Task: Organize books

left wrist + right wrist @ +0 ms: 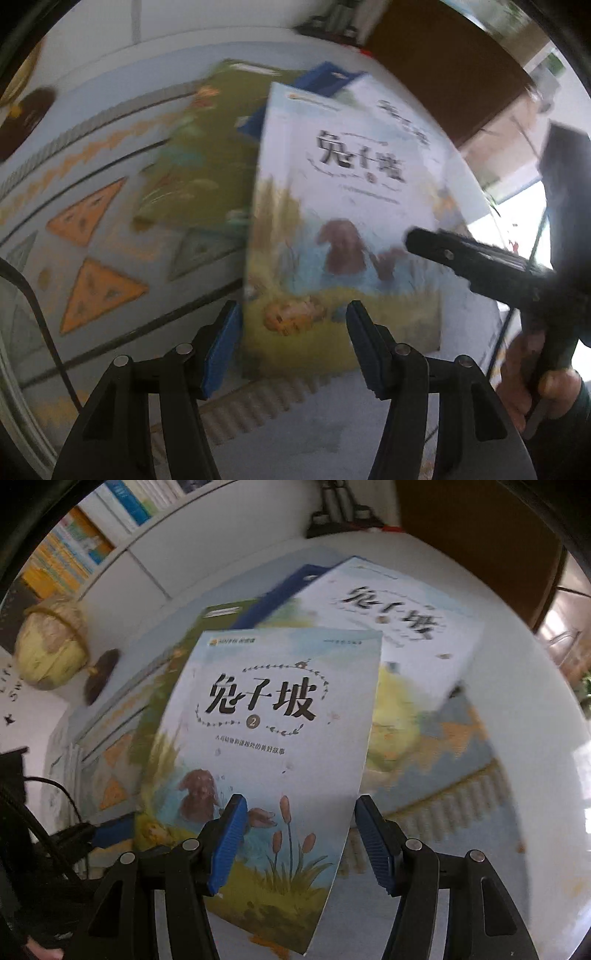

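A pale picture book marked 2 [273, 716] hangs lifted and tilted in front of my right gripper [297, 834], whose blue pads stand wide apart with the cover showing between them. In the left wrist view the same book [332, 206] is up off the table, and my right gripper [461, 254] reaches onto its right edge; whether it pinches there is unclear. My left gripper [291, 343] is open and empty just below the book. Under it lie a similar pale book [399, 616], a green book [195, 155] and a blue book [325, 79].
The books rest on a patterned mat with orange triangles [92, 291] on a white round table [535, 738]. A globe [51, 642] stands at the far left, a bookshelf [85, 542] behind it, and a black cable [33, 295] at the left.
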A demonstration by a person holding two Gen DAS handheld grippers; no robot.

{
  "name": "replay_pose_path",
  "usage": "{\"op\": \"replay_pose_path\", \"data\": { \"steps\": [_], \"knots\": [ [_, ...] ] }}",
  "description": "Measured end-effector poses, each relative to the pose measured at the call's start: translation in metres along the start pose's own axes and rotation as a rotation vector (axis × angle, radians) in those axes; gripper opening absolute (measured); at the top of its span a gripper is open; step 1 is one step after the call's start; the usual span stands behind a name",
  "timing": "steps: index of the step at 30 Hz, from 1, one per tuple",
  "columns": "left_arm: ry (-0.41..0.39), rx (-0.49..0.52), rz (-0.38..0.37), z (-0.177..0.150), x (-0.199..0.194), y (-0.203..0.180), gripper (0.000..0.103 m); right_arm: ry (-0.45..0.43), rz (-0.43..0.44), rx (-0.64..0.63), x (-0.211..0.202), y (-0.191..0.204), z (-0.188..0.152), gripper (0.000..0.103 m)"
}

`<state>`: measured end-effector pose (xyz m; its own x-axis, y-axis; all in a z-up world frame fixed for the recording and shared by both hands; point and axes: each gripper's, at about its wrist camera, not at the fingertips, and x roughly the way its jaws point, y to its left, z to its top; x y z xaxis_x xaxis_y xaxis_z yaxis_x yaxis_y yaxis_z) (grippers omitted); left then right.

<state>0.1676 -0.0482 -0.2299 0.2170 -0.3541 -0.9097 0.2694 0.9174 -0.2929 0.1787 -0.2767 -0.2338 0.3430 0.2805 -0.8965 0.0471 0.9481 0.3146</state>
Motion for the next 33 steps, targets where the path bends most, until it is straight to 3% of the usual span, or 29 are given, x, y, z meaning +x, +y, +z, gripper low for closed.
{"op": "replay_pose_path", "data": {
  "steps": [4,12,17,19,21,23,24,25,29,30,33],
  "knots": [
    [-0.019,-0.054,0.008,0.0,0.001,0.014,0.055,0.013,0.006,0.025,0.001,-0.001,-0.008,0.06],
    [-0.024,0.006,0.001,0.002,0.008,-0.007,0.056,0.037,0.032,0.054,0.001,-0.003,-0.021,0.06],
    [-0.041,-0.006,-0.02,0.002,0.002,-0.012,0.056,0.038,0.023,0.045,0.004,0.004,-0.02,0.061],
    [-0.099,-0.025,-0.092,0.001,-0.017,-0.011,0.056,0.038,0.034,0.05,0.004,0.003,-0.02,0.061],
    [-0.164,-0.1,-0.278,0.001,-0.037,-0.002,0.056,0.016,0.063,0.058,-0.002,-0.001,-0.02,0.061],
    [-0.198,-0.243,-0.537,0.001,-0.049,0.014,0.056,0.0,0.12,0.088,-0.01,-0.013,-0.02,0.061],
    [-0.207,-0.278,-0.584,0.002,-0.05,0.017,0.056,0.008,0.169,0.127,-0.011,-0.021,-0.019,0.061],
    [-0.217,-0.287,-0.588,0.003,-0.05,0.016,0.056,0.021,0.193,0.154,-0.01,-0.027,-0.019,0.061],
    [-0.169,-0.205,-0.377,0.007,-0.031,-0.01,0.055,0.057,0.304,0.269,-0.004,-0.049,-0.018,0.061],
    [-0.151,-0.202,-0.335,0.006,-0.023,-0.014,0.052,0.061,0.308,0.275,-0.004,-0.051,-0.017,0.061],
    [-0.113,-0.22,-0.229,0.001,-0.002,-0.025,0.028,0.071,0.306,0.261,-0.006,-0.053,-0.016,0.061]
  ]
}}
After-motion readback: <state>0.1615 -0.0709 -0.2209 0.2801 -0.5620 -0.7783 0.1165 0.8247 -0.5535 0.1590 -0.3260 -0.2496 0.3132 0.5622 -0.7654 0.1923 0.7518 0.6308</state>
